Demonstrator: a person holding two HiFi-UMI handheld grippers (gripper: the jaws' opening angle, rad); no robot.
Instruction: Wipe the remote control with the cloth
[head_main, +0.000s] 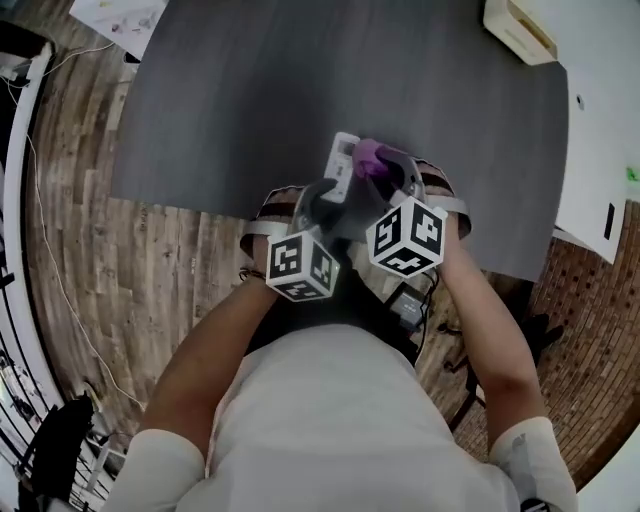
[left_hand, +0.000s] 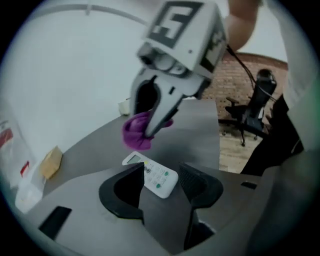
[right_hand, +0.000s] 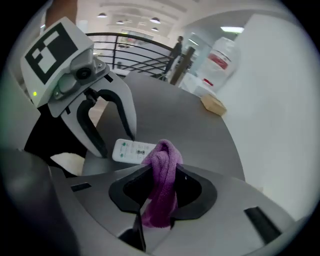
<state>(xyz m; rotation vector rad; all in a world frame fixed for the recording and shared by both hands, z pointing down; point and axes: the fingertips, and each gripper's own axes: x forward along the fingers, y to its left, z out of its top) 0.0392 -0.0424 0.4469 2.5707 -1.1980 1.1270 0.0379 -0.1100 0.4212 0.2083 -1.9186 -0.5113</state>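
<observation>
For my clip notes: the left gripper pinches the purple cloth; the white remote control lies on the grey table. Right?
No, the right gripper pinches the purple cloth, per the right gripper view; the white remote control lies on the grey table.

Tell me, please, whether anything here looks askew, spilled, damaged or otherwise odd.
Nothing stands out. The remote control lies flat and looks intact on the table. The left gripper is open near it, and the right gripper pinches the bunched purple cloth.

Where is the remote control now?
In the left gripper view, the remote control lies centre, on the table, between the left tool and the purple cloth.
</observation>
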